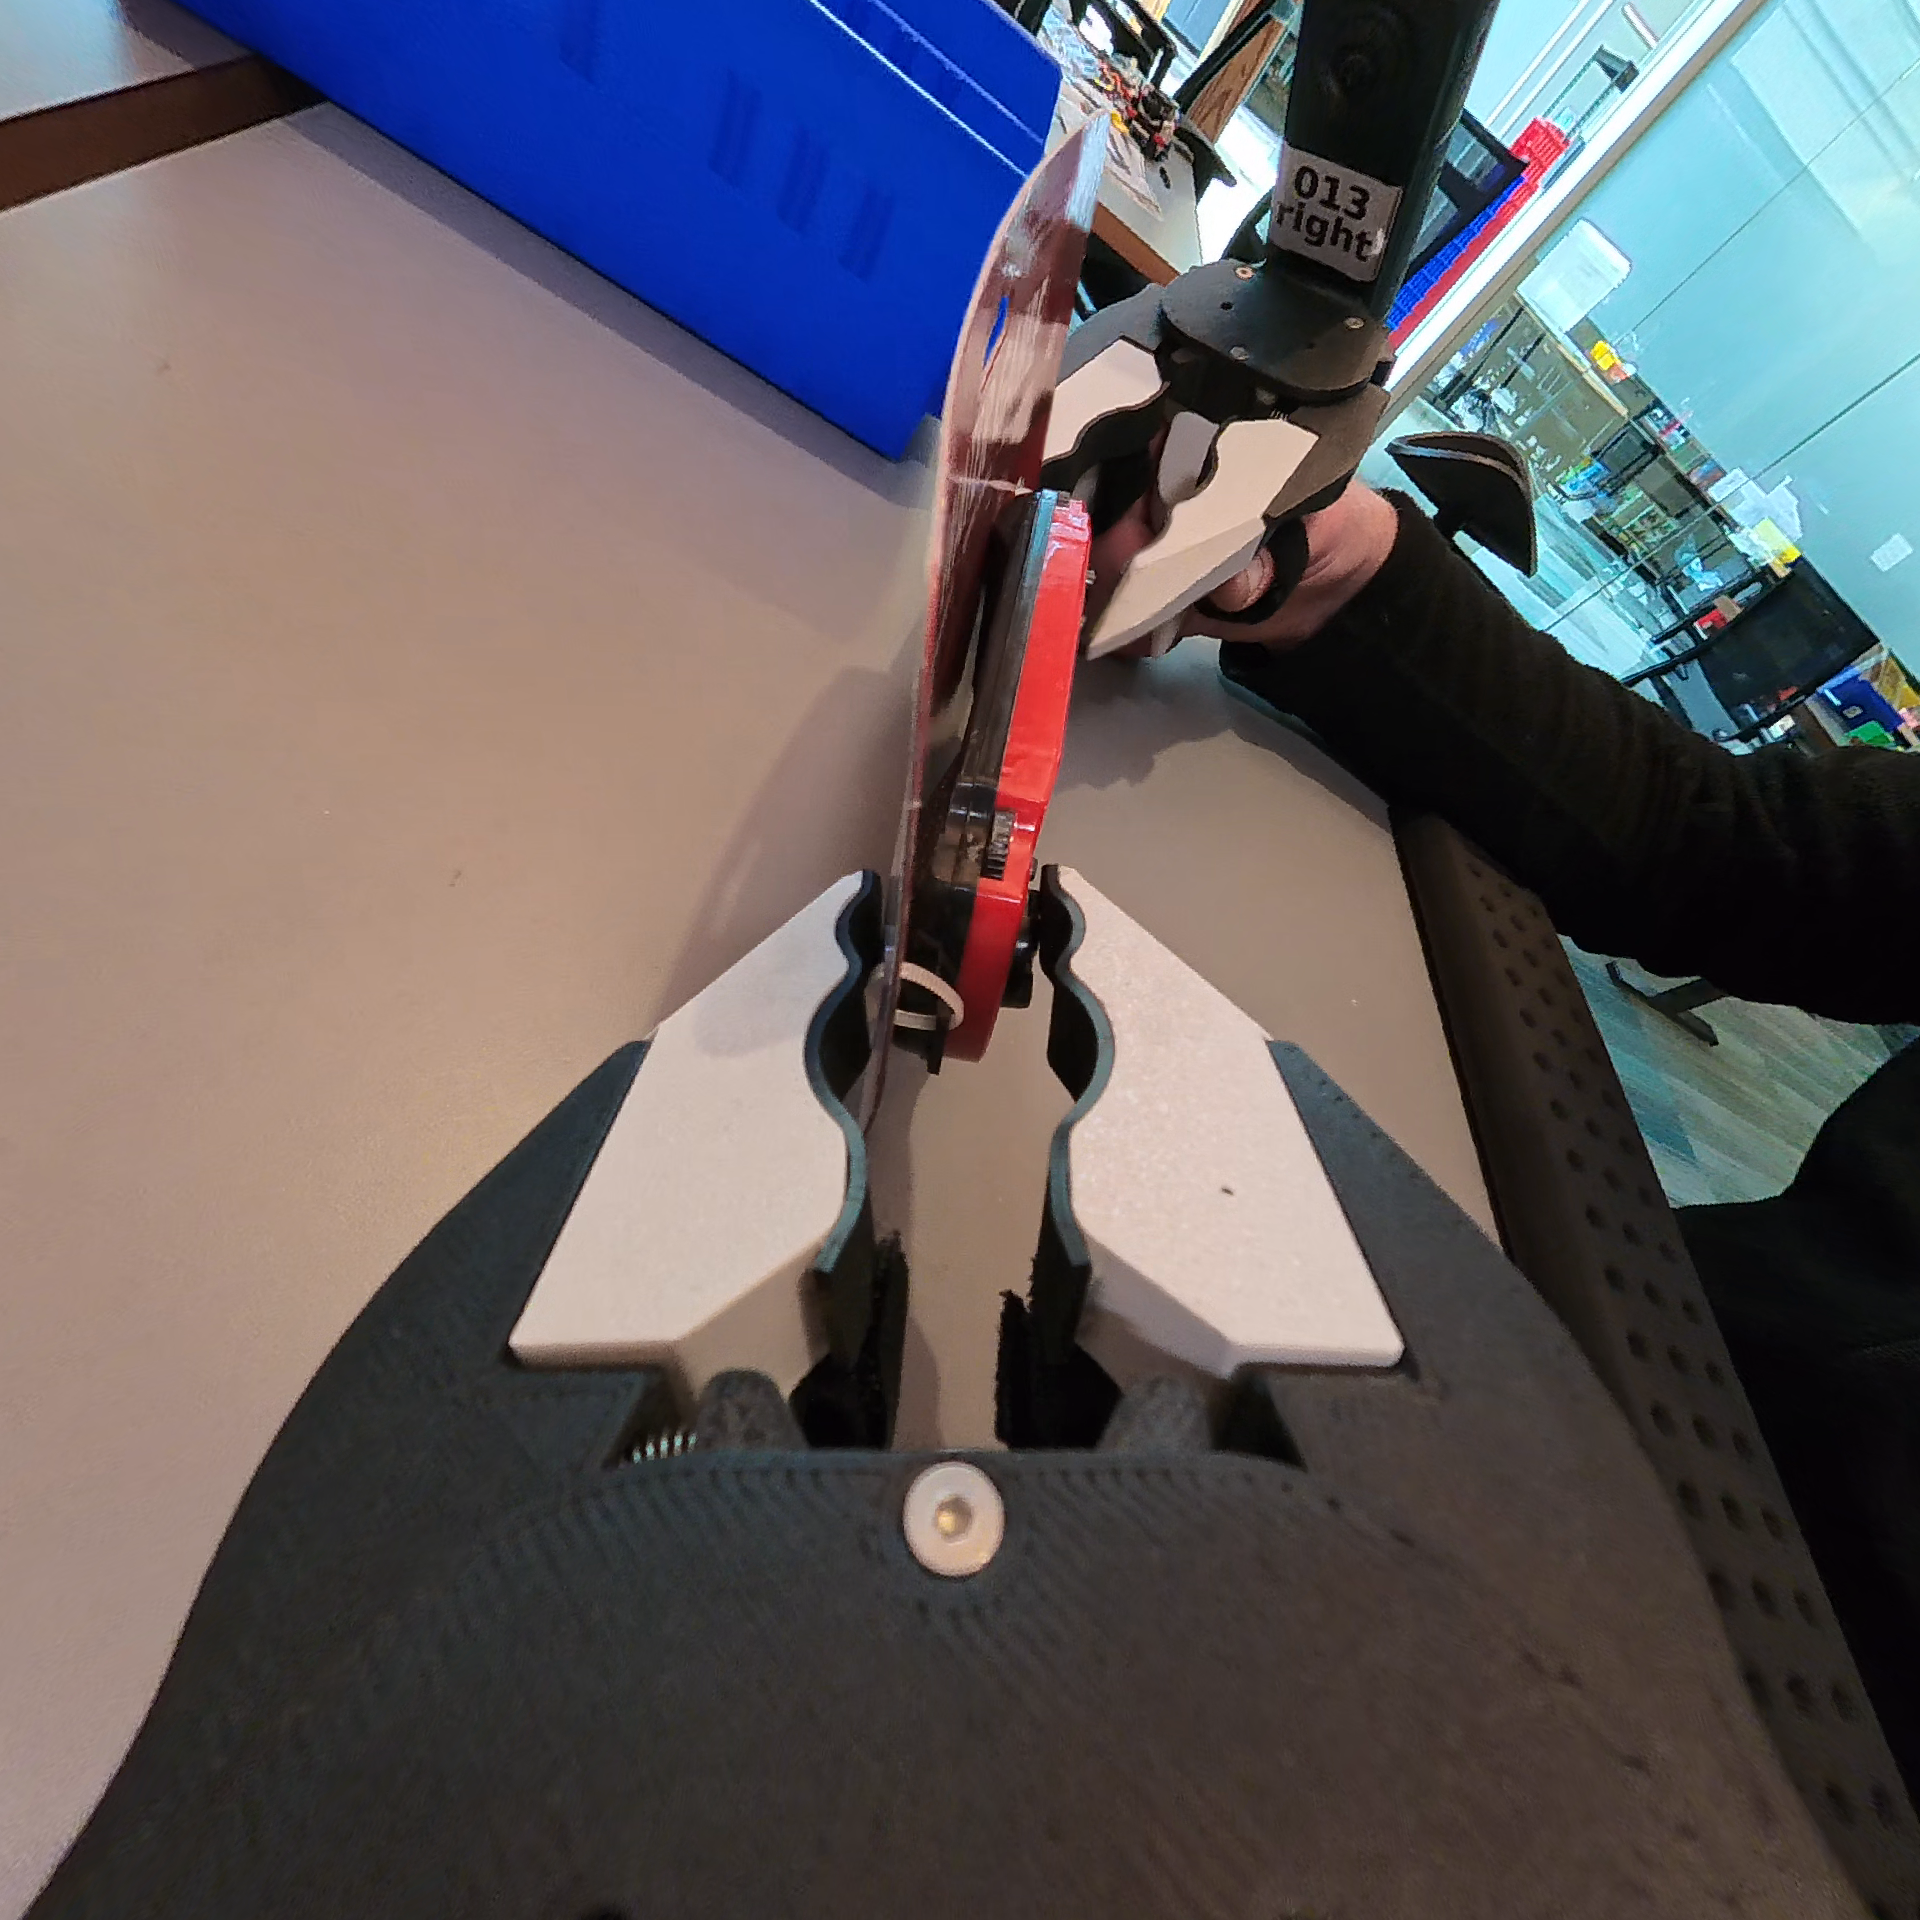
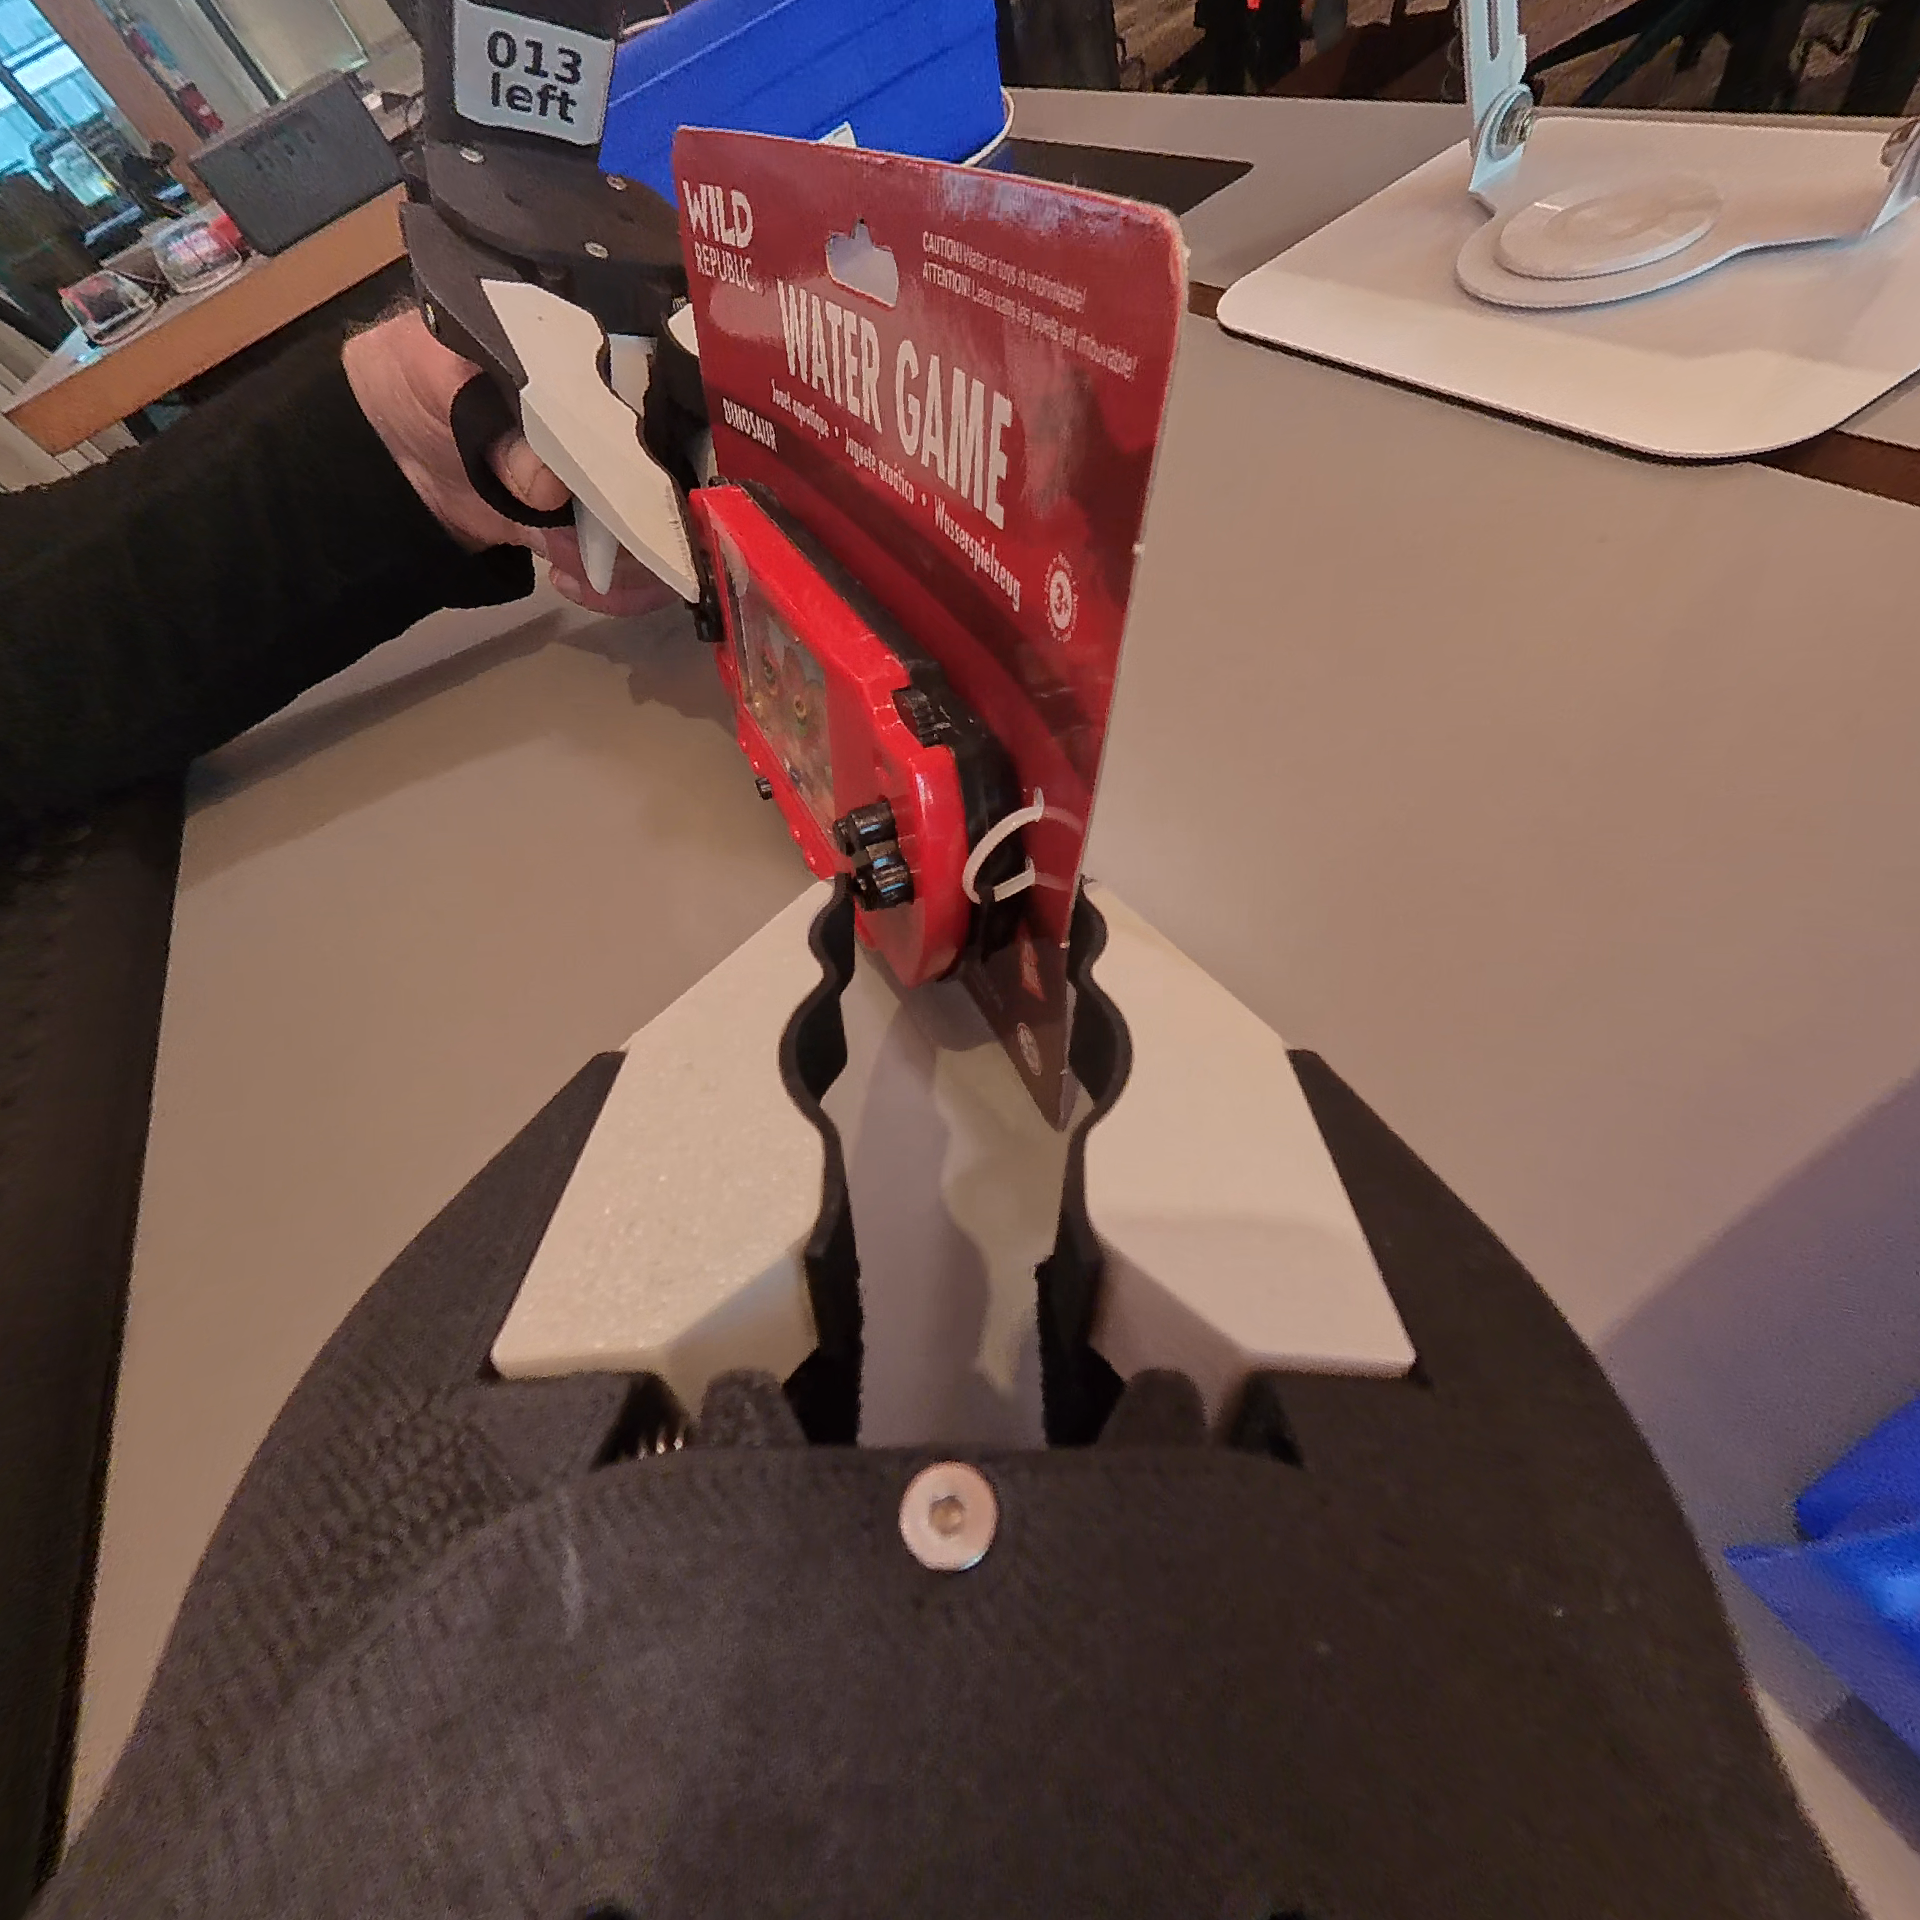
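Opposite ends of a carded red toy [image 2: 831, 727] were clamped by the right gripper [image 2: 961, 935] and the left gripper [image 1: 956, 925], the card being held upright above the grey tabletop [image 1: 416, 727]. Farther off, a blue bin [image 1: 727, 156] was seen.

A lab: cluttered shelving [image 1: 1621, 436], glass partitions [image 1: 1766, 260], blue bin [image 1: 727, 177].
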